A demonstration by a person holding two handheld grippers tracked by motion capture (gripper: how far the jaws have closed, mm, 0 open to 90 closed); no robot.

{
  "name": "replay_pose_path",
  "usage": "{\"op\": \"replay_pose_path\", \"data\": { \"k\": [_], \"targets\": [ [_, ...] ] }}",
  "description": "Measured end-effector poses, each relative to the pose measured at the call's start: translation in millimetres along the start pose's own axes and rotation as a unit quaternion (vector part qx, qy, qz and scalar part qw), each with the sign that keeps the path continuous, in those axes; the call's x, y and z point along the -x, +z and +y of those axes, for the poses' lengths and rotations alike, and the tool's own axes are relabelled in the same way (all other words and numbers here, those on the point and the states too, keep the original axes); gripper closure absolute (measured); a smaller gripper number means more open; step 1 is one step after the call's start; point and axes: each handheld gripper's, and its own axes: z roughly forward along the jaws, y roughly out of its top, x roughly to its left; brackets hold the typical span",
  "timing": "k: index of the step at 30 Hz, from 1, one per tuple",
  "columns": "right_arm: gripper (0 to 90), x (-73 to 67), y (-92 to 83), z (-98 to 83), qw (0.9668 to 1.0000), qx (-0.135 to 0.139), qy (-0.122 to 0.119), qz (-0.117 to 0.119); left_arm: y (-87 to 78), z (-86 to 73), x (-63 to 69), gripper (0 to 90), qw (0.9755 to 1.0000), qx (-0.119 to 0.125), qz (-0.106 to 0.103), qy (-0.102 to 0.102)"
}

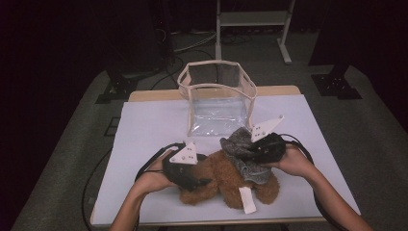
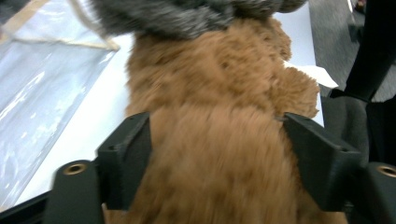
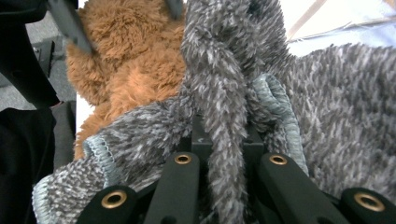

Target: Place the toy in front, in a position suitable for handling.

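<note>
Your left tongs [image 1: 199, 182] sit at the near left of the counter [image 1: 144, 130], pointing right into the brown plush bear [image 1: 219, 175]. In the left gripper view the jaws stand apart on either side of the bear's furry body; the fur bulges between them, and I cannot tell whether the pads press on it. The bear lies across the front middle of the counter, with a white tag [image 1: 246, 199] trailing from it toward the near edge. A grey knitted garment [image 1: 243, 154] is draped over the bear's right part, its pale blue hem [image 3: 100, 151] showing in the right gripper view. Your right tongs [image 1: 248, 153] come in from the right and are clamped tight on a fold of that grey knit. Behind them, toward the back middle of the counter, a clear plastic bag [image 1: 216, 98] stands open, apart from the bear.
</note>
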Motion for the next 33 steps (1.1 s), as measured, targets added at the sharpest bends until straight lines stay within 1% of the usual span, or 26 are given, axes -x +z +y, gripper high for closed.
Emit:
{"op": "replay_pose_path", "data": {
  "k": [3,4,6,8,11,14,17,21,23,25,26,29,31,33],
  "targets": [
    [81.5,-1.7,-2.6,-7.6,0.9999,0.009,0.008,0.005,-8.3,-10.2,1.1,19.8,0.9997,0.004,-0.001,-0.023],
    [81.5,-2.5,-3.3,-9.8,0.9999,0.011,0.011,0.008,-10.8,-13.1,2.2,18.8,0.9996,0.005,-0.001,-0.027],
    [81.6,-4.5,-4.9,-13.8,0.9998,0.013,0.013,0.011,-14.2,-18.6,3.7,17.9,0.9996,0.004,-0.001,-0.028],
    [81.6,-6.5,-6.7,-17.4,0.9997,0.014,0.015,0.012,-15.1,-24.0,3.2,18.2,0.9993,0.005,-0.004,-0.036],
    [81.7,-10.4,-9.6,-21.9,0.9998,0.010,0.013,0.009,-11.5,-27.3,1.6,22.9,0.9994,0.010,0.000,-0.034],
    [81.7,-12.8,-13.1,-26.1,0.9999,0.005,0.016,0.002,-8.1,-22.4,-1.9,25.6,0.9997,0.002,0.009,-0.021],
    [81.8,-13.1,-15.9,-31.1,0.9998,0.004,0.019,-0.005,-4.5,-15.9,-7.2,28.6,0.9996,-0.009,0.026,-0.002],
    [81.8,-12.1,-18.5,-37.0,0.9995,0.007,0.031,-0.008,-0.6,-7.7,-16.2,31.0,0.9985,-0.024,0.047,0.010],
    [81.8,-11.6,-19.4,-38.6,0.9994,0.008,0.032,-0.010,0.4,-3.7,-20.8,31.4,0.9976,-0.029,0.060,0.014],
    [81.8,-11.4,-20.0,-40.1,0.9992,0.009,0.036,-0.012,0.9,-1.2,-25.2,31.4,0.9963,-0.036,0.077,0.012],
    [81.8,-11.2,-20.1,-41.0,0.9992,0.010,0.037,-0.012,1.2,-1.1,-27.0,31.4,0.9965,-0.035,0.075,0.007],
    [81.8,-12.1,-20.2,-41.9,0.9991,0.011,0.038,-0.011,1.7,-4.7,-29.9,31.1,0.9984,-0.033,0.046,-0.005],
    [81.7,-13.3,-20.2,-40.4,0.9994,0.009,0.032,-0.011,2.5,-9.4,-29.0,30.9,0.9994,-0.022,0.022,-0.014],
    [81.6,-15.7,-20.9,-36.0,0.9996,0.005,0.026,-0.011,3.4,-13.9,-28.2,30.7,0.9997,-0.014,0.010,-0.017]
  ]
}}
